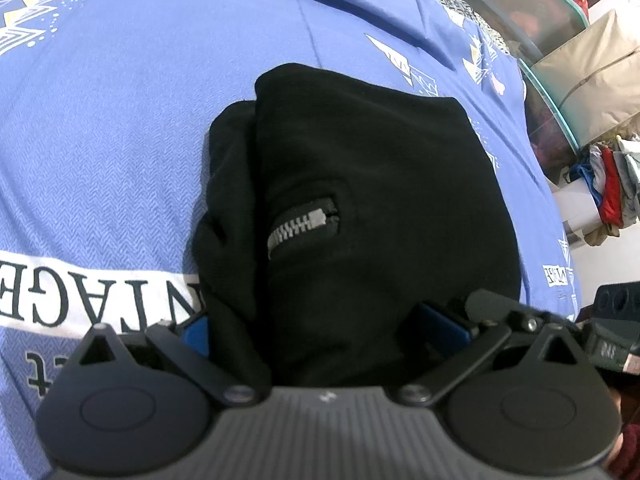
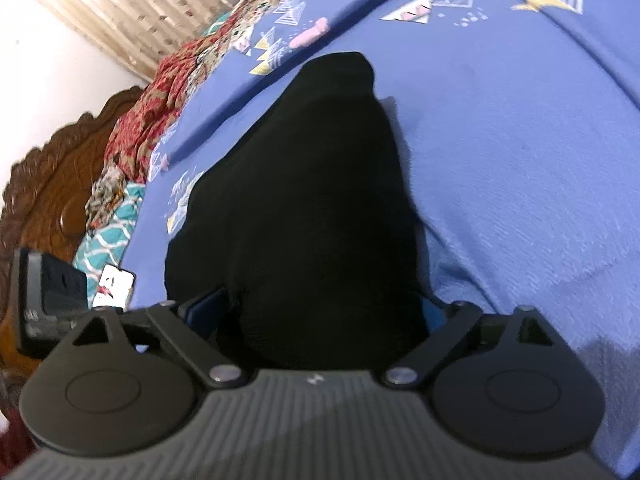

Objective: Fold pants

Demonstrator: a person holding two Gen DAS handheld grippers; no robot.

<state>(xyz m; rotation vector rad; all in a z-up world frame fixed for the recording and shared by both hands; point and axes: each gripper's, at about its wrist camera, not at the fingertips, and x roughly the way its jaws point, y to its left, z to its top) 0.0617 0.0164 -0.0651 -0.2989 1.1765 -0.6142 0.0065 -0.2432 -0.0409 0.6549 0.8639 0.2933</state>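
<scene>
Presently: black pants point(image 1: 360, 208), folded bundle on blue bedsheet point(image 1: 120, 140), long axis running away from both grippers. Left gripper point(image 1: 324, 332) and right gripper point(image 2: 320, 312) both spread wide, each straddling the bundle's near end; pad contact cannot be told.

Black pants point(image 2: 304, 208), folded, on blue printed bedsheet point(image 2: 520, 152). Right gripper point(image 2: 320, 312) jaws wide, fabric between them

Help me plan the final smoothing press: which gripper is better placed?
Probably left: the left gripper faces the folded black fleece pants' uneven layered edge and silver zipper; the right gripper sees smooth fabric.
</scene>
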